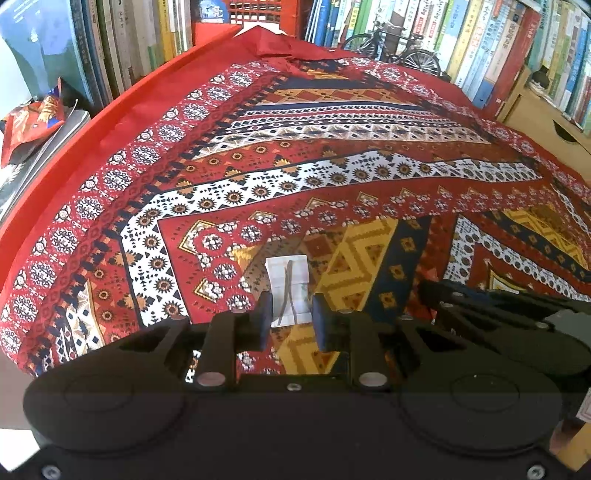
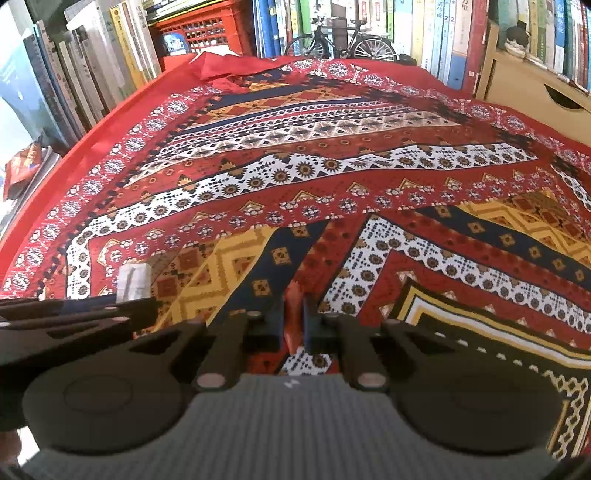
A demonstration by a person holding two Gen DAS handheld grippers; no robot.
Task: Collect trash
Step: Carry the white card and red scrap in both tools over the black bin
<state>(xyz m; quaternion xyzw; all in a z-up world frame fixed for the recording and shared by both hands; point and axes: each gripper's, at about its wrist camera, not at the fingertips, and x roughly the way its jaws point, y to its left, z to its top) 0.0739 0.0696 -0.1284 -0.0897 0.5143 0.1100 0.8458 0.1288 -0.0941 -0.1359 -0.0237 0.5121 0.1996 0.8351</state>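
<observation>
Both grippers are down at the patterned cloth (image 1: 332, 155), and this looks like the pick-up step of the trash round. In the left wrist view the left gripper (image 1: 290, 317) sits low in the middle of the frame with a folded white paper scrap (image 1: 287, 284) standing between its fingers; the pads seem to be nipping the scrap's lower edges, though the gap is not fully closed. In the right wrist view the right gripper (image 2: 294, 321), also bottom centre, has its fingers pressed nearly together on a thin orange-red scrap (image 2: 294, 314) that may be a wrapper or may only be a pinch of the cloth; I cannot tell which. The white scrap shows again at that view's lower left. Next, I would guess, both hands must lift straight up without dragging the cloth, then find a bin, and none is in sight. By my count: two grippers, one white scrap, one reddish scrap, one cloth, one toy bicycle (image 2: 340, 42) at the top, one red crate (image 2: 207, 31) at upper left, and books (image 2: 443, 33) beyond counting.
</observation>
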